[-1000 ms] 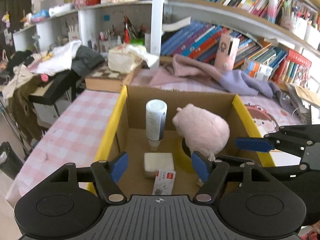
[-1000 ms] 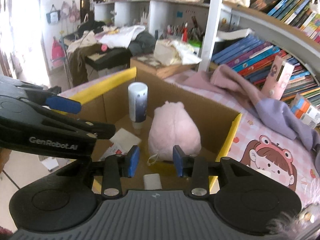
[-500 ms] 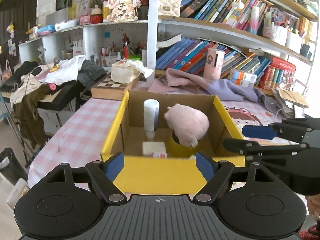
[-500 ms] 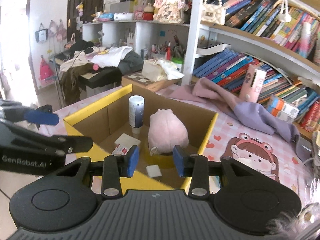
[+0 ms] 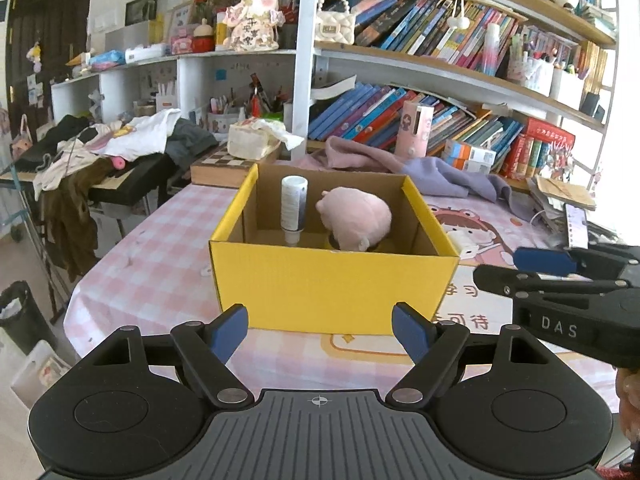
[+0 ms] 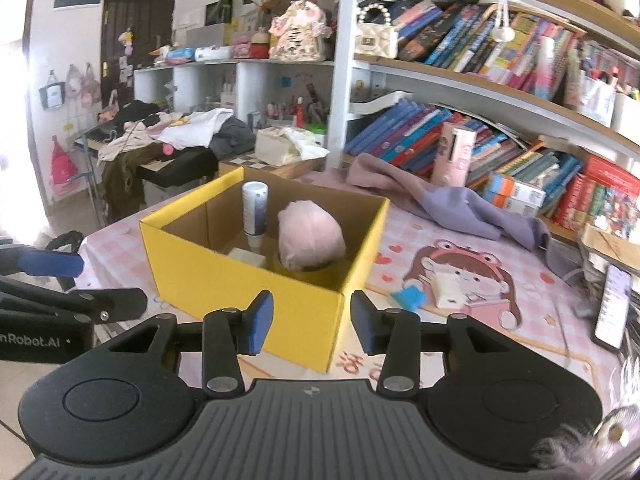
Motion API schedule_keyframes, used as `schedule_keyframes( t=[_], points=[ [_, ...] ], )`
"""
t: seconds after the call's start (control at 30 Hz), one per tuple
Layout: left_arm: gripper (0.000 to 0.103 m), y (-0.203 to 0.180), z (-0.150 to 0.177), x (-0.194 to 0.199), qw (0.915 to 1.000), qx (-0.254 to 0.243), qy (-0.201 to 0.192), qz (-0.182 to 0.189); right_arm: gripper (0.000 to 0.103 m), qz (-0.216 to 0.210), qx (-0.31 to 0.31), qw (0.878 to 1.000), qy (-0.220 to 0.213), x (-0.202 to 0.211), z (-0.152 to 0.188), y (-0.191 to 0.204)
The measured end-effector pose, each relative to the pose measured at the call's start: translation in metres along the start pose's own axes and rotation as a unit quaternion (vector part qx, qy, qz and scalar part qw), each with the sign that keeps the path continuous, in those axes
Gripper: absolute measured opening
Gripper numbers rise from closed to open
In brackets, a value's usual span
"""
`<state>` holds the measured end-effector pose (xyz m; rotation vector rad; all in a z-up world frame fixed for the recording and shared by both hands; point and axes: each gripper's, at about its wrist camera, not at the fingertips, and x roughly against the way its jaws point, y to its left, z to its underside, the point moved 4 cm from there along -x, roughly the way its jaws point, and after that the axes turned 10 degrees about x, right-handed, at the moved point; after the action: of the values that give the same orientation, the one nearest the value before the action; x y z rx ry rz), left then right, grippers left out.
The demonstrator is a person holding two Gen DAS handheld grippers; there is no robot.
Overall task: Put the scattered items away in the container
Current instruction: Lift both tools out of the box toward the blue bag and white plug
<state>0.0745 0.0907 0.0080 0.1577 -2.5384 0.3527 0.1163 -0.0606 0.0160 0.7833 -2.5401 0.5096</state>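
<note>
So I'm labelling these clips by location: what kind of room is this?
Probably a child's bedroom or study: crowded bookshelves, a cartoon tablecloth, clothes heaped on a side desk.

The left gripper [image 5: 320, 330] was black plastic with two blue pads [image 5: 226, 332] on its fingers. Its base had a grey ribbed plate with a small cross mark, two big round black bumps and shiny silver screws. The right gripper [image 6: 312, 326] looked just the same, with blue pads [image 6: 260, 322] and silver screws. Seen from the side, it had white letters "DAS" on its black body. The left one showed white letters "nRobot.AI" on its side.
</note>
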Motion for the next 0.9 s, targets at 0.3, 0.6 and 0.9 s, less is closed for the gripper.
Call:
schedule_keyframes(
  t=[0.3,0.6,0.9],
  points=[
    [0.088,-0.031,0.012,0.008,0.9987,-0.043,-0.006,0.026,0.05,0.043,-0.017,0.999,0.017,0.027,0.028,-0.013],
    [0.089,-0.059,0.026,-0.003,0.9964,-0.056,0.019,0.061,0.055,0.075,-0.022,0.996,0.043,0.045,0.055,-0.028],
    [0.089,-0.103,0.038,-0.018,0.9893,-0.093,0.042,0.104,0.062,0.109,-0.037,0.991,0.072,0.056,0.079,-0.053]
  ],
)
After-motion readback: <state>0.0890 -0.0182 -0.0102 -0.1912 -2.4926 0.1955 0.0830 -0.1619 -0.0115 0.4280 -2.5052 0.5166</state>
